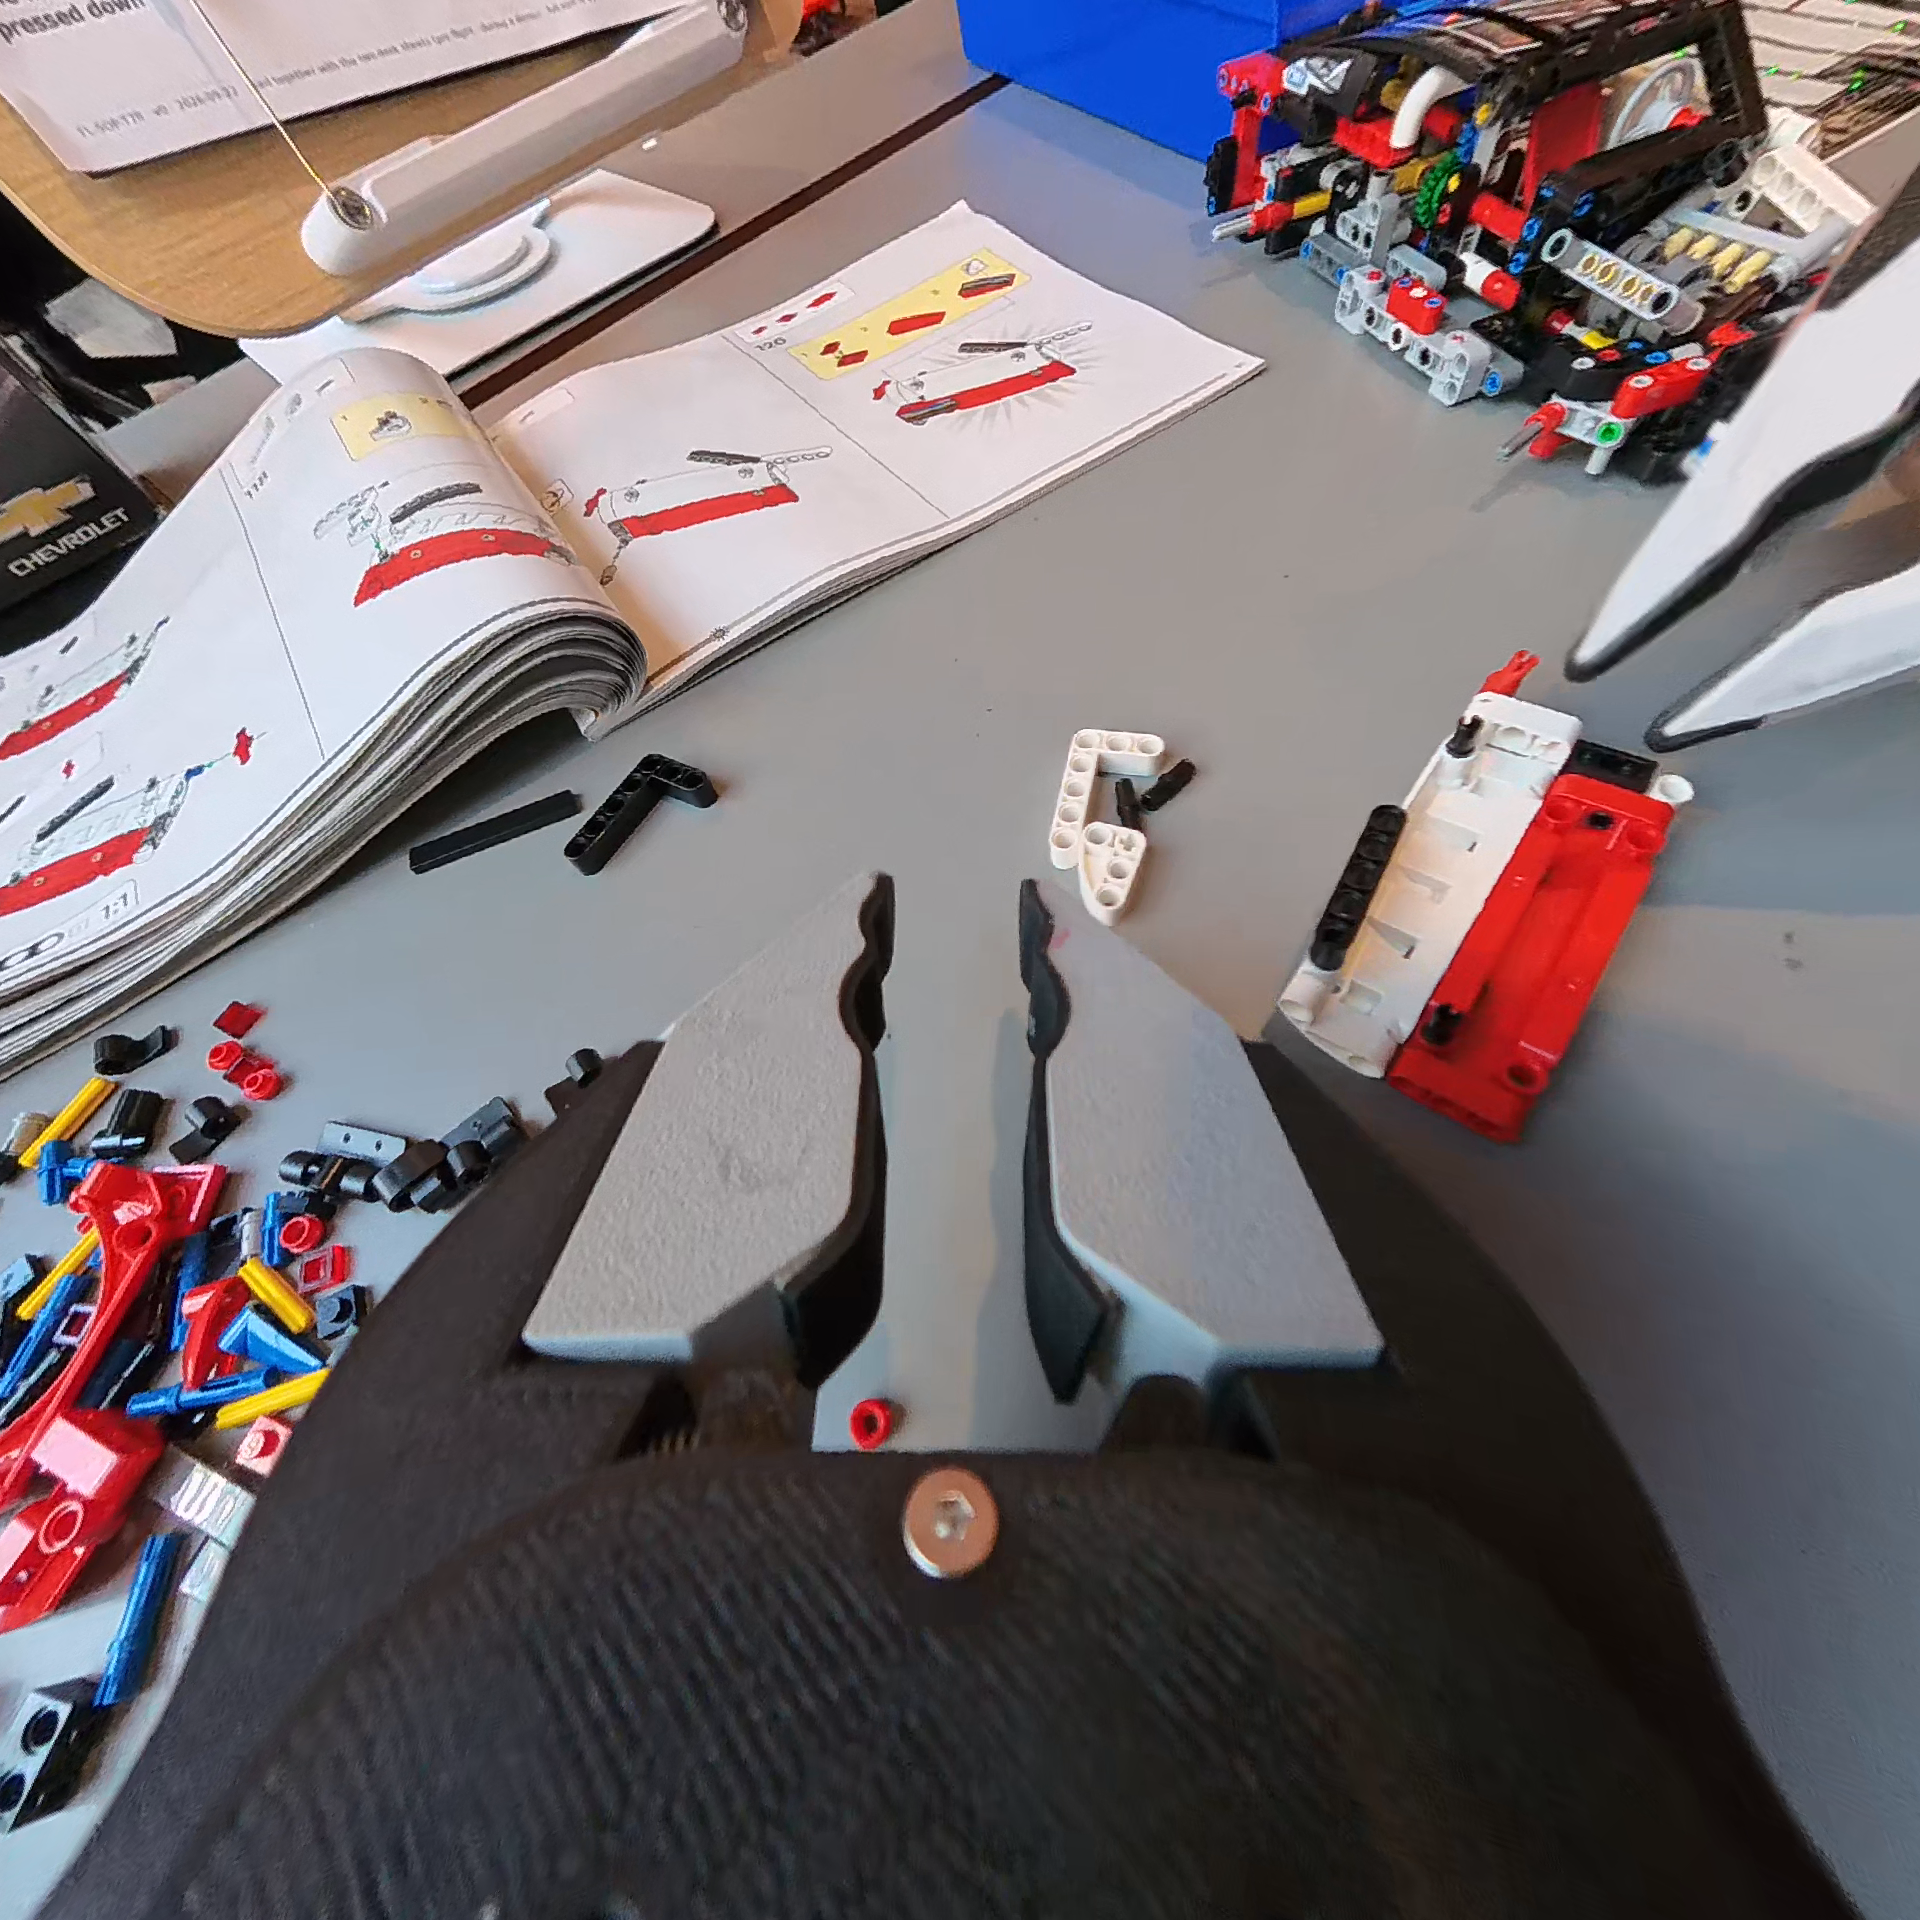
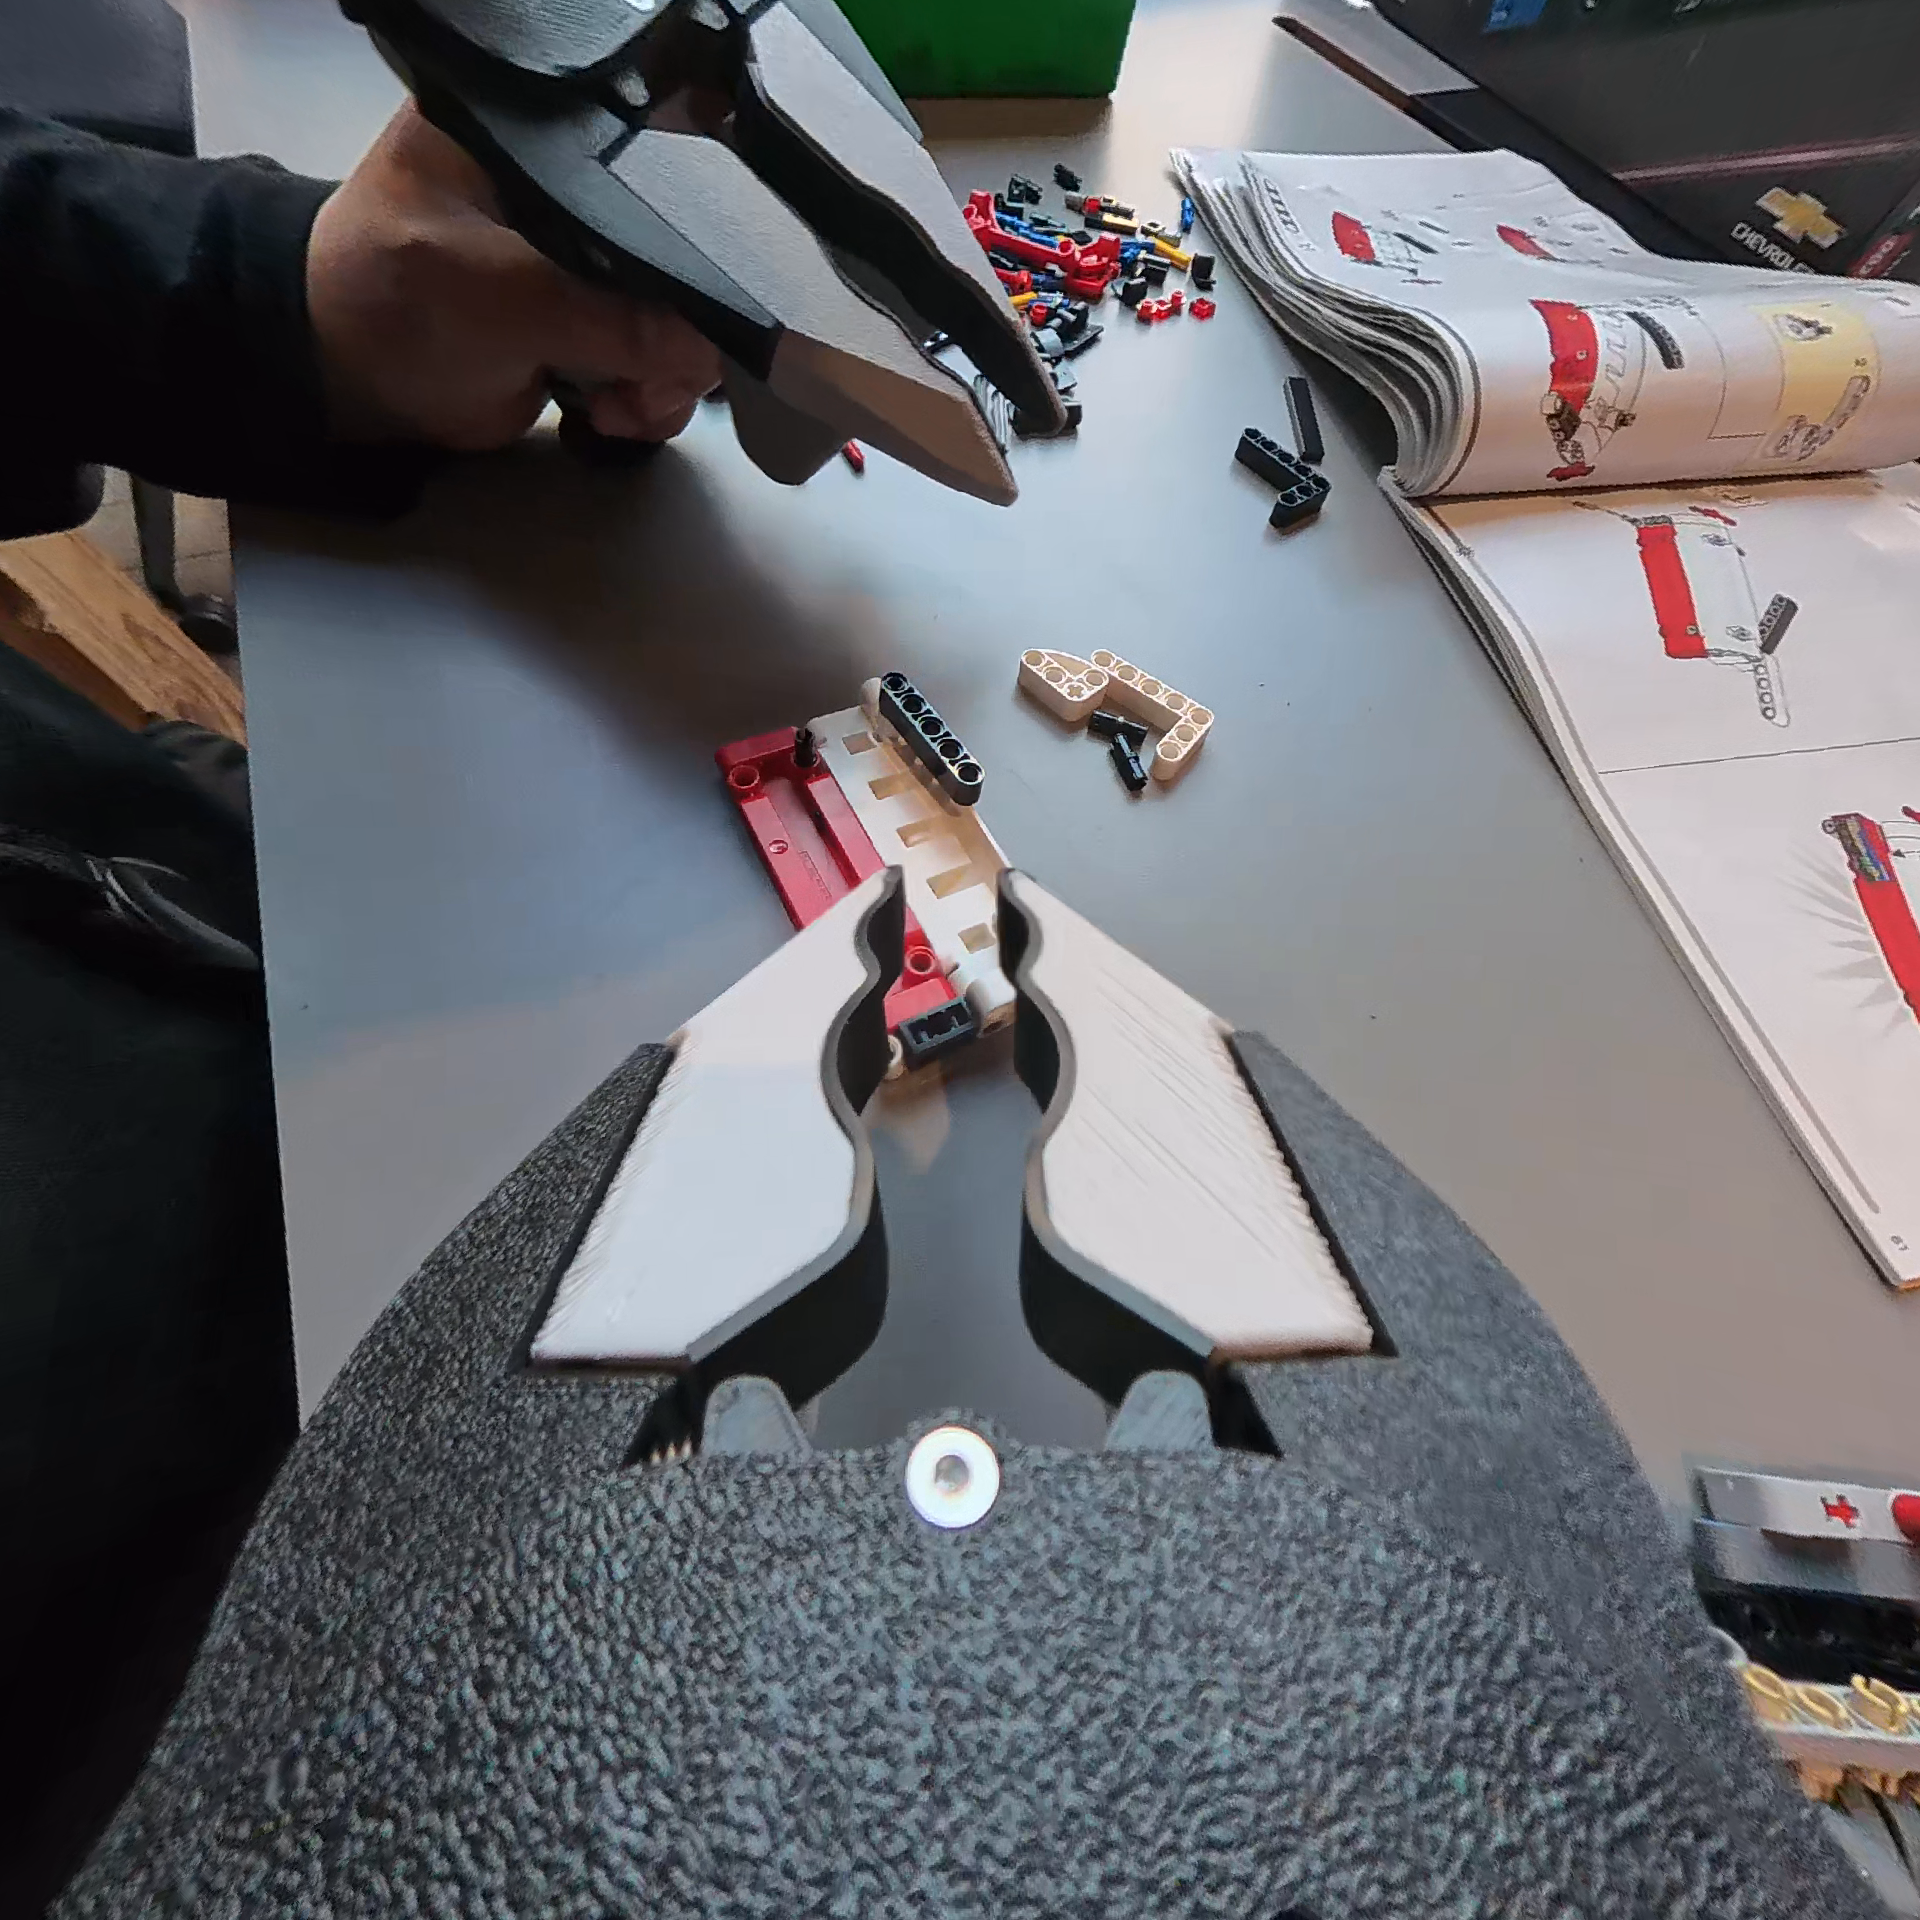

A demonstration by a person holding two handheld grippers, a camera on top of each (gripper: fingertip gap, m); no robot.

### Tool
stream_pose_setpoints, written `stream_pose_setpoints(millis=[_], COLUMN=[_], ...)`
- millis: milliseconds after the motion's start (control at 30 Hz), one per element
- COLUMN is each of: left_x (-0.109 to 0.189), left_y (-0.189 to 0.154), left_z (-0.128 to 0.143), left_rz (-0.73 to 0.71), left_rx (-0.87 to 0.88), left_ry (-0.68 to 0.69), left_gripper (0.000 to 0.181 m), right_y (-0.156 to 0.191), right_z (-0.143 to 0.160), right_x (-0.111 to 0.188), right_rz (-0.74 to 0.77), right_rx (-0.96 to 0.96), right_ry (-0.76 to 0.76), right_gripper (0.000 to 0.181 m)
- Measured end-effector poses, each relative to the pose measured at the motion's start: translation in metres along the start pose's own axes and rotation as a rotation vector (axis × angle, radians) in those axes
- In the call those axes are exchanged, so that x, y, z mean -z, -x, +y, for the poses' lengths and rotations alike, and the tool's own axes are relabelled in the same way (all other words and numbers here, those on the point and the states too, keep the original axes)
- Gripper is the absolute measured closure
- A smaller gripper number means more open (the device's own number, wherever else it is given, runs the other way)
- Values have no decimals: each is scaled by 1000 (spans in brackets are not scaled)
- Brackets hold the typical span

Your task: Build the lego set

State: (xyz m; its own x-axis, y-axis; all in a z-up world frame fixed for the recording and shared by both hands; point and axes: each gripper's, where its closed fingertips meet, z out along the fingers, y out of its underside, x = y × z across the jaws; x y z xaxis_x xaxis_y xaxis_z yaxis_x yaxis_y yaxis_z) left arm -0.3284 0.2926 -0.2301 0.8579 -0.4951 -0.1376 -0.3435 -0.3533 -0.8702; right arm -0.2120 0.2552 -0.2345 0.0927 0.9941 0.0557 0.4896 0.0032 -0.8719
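Right wrist view shows the red and white panel (image 2: 883,842) lying flat on the grey table (image 2: 1351,935), directly ahead of the right gripper (image 2: 948,894). A black beam (image 2: 930,738) is fitted along its white edge, and a black pin stands up from its far red end. This sub-assembly appears part-built only. Beside it, apart, lie the white bent beam (image 2: 1138,698) and two black pins (image 2: 1120,740), not yet fitted. Further off sit a black L-shaped beam (image 2: 1283,478) and a straight black bar (image 2: 1302,418), also loose.

The open instruction book (image 1: 727,447) shows the panel steps. The large car model (image 1: 1507,208) stands at the table's far side, well advanced but without this panel. A heap of loose parts (image 1: 156,1247) remains unused. Judgement: much work is left.

The right gripper hovers low over the near end of the panel, jaws parted to a moderate gap and gripping nothing; whether its tips touch the panel cannot be told. The left gripper (image 1: 954,894) hangs above bare table near the white bent beam, jaws parted, empty. A hand (image 2: 468,301) in a dark sleeve holds it, tilted down.
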Motion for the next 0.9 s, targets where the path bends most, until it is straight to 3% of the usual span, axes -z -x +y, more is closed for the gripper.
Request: stream_pose_setpoints(millis=[367, 733, 900], left_x=[-5, -32, -38], left_y=[-2, -30, -35], left_z=[5, 20, 21], left_rz=[18, 164, 216], left_rx=[-1, -50, -26], left_ry=[41, 216, 244], left_gripper=[160, 155, 170], right_y=[1, 1, 2], right_z=[3, 3, 3], right_x=[-2, -3, -4], right_rz=[-20, -23, -26], right_rx=[-8, -5, -4], right_ry=[20, 26, 27], right_gripper=[165, 166, 166])
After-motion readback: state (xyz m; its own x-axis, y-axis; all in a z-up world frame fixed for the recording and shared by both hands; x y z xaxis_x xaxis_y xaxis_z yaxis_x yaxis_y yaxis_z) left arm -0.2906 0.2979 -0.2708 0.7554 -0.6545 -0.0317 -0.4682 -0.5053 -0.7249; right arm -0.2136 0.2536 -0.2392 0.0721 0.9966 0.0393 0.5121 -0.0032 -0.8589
